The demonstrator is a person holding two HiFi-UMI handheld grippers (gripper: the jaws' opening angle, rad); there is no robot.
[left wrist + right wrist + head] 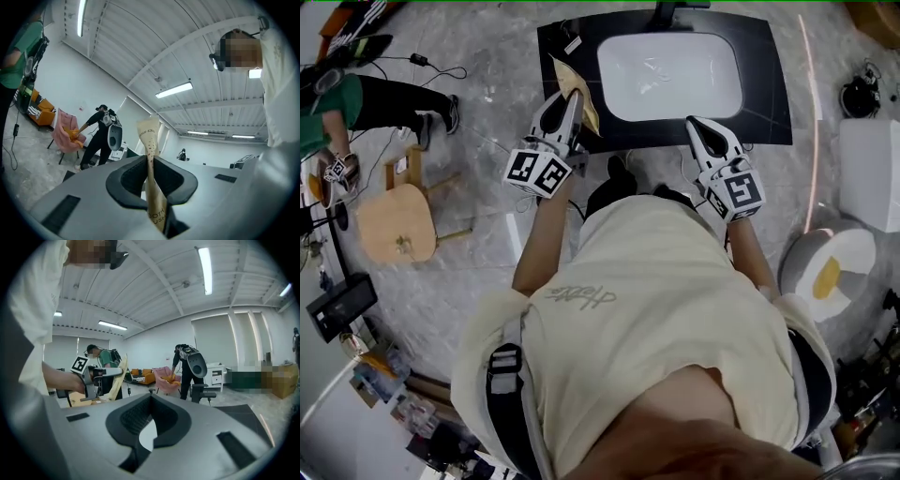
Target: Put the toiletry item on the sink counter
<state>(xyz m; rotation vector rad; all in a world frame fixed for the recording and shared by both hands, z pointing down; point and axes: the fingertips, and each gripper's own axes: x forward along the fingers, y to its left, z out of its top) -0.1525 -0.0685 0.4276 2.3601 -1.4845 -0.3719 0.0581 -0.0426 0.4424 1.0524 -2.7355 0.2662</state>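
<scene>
The toiletry item is a flat tan paper packet with dark print, standing upright between the jaws in the left gripper view. My left gripper is shut on it, over the left end of the black sink counter. The white basin lies just to its right. My right gripper hovers at the counter's front edge; its jaws meet at the tips with nothing between them. The right gripper view also catches the left gripper holding the packet.
A wooden stool stands on the floor at left, near a person in green. A white box and a round grey-and-yellow cushion sit at right. Another person bends over a pink chair.
</scene>
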